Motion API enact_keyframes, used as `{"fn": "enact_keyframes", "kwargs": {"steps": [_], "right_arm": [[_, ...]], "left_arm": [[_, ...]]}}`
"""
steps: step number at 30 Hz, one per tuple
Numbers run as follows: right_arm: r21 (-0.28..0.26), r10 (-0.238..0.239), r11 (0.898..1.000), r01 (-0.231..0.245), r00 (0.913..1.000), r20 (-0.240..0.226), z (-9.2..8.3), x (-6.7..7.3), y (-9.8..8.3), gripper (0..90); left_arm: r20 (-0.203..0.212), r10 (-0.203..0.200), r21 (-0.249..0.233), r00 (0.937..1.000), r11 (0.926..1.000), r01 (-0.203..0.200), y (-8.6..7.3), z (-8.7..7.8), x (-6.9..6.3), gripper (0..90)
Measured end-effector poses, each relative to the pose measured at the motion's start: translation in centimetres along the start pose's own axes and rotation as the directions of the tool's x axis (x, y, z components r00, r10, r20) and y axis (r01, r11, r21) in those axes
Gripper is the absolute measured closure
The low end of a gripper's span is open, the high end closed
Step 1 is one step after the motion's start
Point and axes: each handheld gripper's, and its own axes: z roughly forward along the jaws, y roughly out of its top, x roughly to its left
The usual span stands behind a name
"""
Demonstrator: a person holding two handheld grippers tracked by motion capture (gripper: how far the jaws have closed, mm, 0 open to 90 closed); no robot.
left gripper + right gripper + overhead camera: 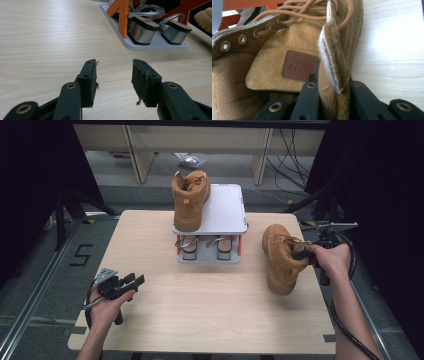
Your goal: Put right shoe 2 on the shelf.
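One tan suede boot (190,200) stands on the top shelf of a small white rack (225,210) at the table's far middle. A second tan boot (280,262) is on the table to the right of the rack, tipped on its side. My right gripper (306,251) is shut on the upper edge of this boot's collar (332,75), with one jaw inside the boot and one outside. My left gripper (132,281) hovers low over the wood at the front left, open with nothing between its fingers (87,77).
The rack's lower shelf (155,46) holds two grey block-heeled shoes (142,31) with silver straps, between orange posts (122,17). Bare wood (210,310) lies between the two grippers. Cables and a floor strip run beyond the table's far edge.
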Motion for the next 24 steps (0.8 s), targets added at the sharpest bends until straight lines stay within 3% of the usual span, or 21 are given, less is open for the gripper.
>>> {"fn": "enact_keyframes", "kwargs": {"steps": [1, 2, 7, 10, 14, 20, 24], "right_arm": [[0.015, 0.049, 0.999, -0.049, 0.9988, 0.001, -0.2, 0.5, 0.1, 85.3], [0.012, 0.064, 0.998, -0.064, 0.9979, -0.003, -0.2, 0.7, 0.2, 85.3], [-0.006, 0.037, 0.999, -0.037, 0.9992, -0.012, -0.5, 1.2, 0.6, 85.3], [-0.013, 0.057, 0.998, -0.057, 0.9981, -0.022, -0.7, 1.7, 0.7, 85.4], [-0.030, 0.030, 0.999, -0.031, 0.9989, -0.034, -1.0, 1.9, 0.9, 85.4], [-0.055, 0.047, 0.997, -0.050, 0.9974, -0.055, -1.7, 2.6, 1.4, 85.4], [-0.073, 0.022, 0.997, -0.027, 0.9980, -0.058, -1.9, 3.0, 1.8, 85.4]], "left_arm": [[0.002, 0.002, 0.002, 1.0000, 1.0000, -0.002, 0.0, 0.0, 0.0, 54.1], [0.006, 0.000, 0.003, 1.0000, 1.0000, 0.000, -0.1, 0.1, 0.0, 54.1], [0.003, 0.000, 0.006, 1.0000, 1.0000, 0.000, -0.3, 0.1, 0.0, 54.1], [0.003, -0.003, 0.007, 1.0000, 1.0000, 0.003, -0.3, 0.0, -0.1, 54.1], [0.004, -0.006, 0.007, 1.0000, 1.0000, 0.006, -0.4, 0.1, -0.1, 54.3], [0.005, -0.003, 0.010, 1.0000, 0.9999, 0.003, -0.4, 0.1, -0.1, 54.3], [0.005, -0.004, 0.011, 1.0000, 0.9999, 0.004, -0.4, 0.1, -0.2, 54.4]]}}
